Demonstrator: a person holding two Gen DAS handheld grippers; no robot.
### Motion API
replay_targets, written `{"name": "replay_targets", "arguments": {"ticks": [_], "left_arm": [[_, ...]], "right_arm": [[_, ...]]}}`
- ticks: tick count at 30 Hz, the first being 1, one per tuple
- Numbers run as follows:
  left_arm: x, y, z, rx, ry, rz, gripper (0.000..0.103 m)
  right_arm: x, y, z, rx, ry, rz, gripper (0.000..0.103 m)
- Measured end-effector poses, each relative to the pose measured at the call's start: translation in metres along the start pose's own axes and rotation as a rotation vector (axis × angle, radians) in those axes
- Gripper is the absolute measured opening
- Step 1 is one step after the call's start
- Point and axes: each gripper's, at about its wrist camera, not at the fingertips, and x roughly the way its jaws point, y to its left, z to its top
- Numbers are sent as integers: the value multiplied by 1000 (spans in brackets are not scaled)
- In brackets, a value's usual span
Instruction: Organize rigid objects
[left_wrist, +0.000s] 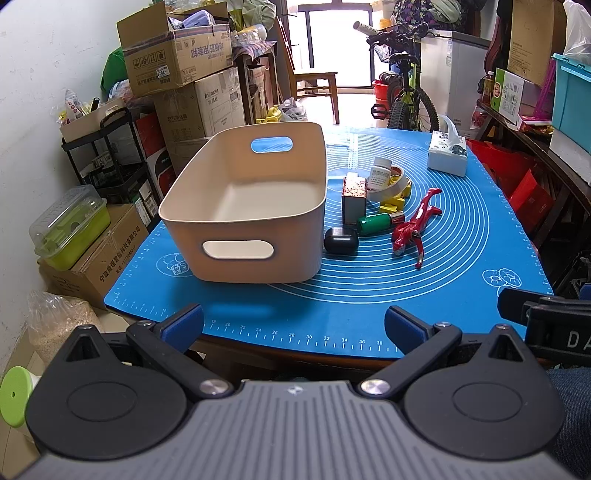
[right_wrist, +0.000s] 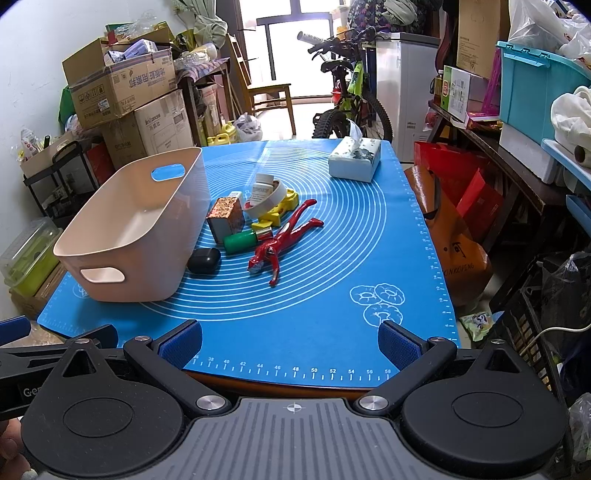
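Observation:
An empty beige bin (left_wrist: 243, 206) (right_wrist: 129, 229) stands on the left of the blue mat (left_wrist: 369, 288) (right_wrist: 314, 295). To its right lies a cluster: a black earbud case (left_wrist: 341, 240) (right_wrist: 204, 260), a green cylinder (left_wrist: 373, 223) (right_wrist: 242, 242), a patterned small box (left_wrist: 354, 199) (right_wrist: 225, 218), a white pill bottle (left_wrist: 379, 172) (right_wrist: 261, 190), a tape roll (left_wrist: 389, 186) (right_wrist: 271, 201), yellow pieces (left_wrist: 393, 203) (right_wrist: 280, 212) and a red figure (left_wrist: 415, 230) (right_wrist: 284, 236). My left gripper (left_wrist: 293, 328) and right gripper (right_wrist: 290, 341) both hover open and empty over the near table edge.
A tissue box (left_wrist: 447, 155) (right_wrist: 355, 157) sits at the mat's far right. Cardboard boxes (left_wrist: 177, 55) are stacked left of the table, a bicycle (right_wrist: 351, 96) and chair (right_wrist: 266, 92) beyond it, shelves with bins (right_wrist: 535, 81) on the right.

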Motion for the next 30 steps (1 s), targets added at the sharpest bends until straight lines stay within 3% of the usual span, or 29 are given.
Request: {"name": "replay_targets", "arguments": {"ticks": [30], "left_arm": [[0,0,0,0,1,0,103]], "right_arm": [[0,0,0,3,1,2,101]]}}
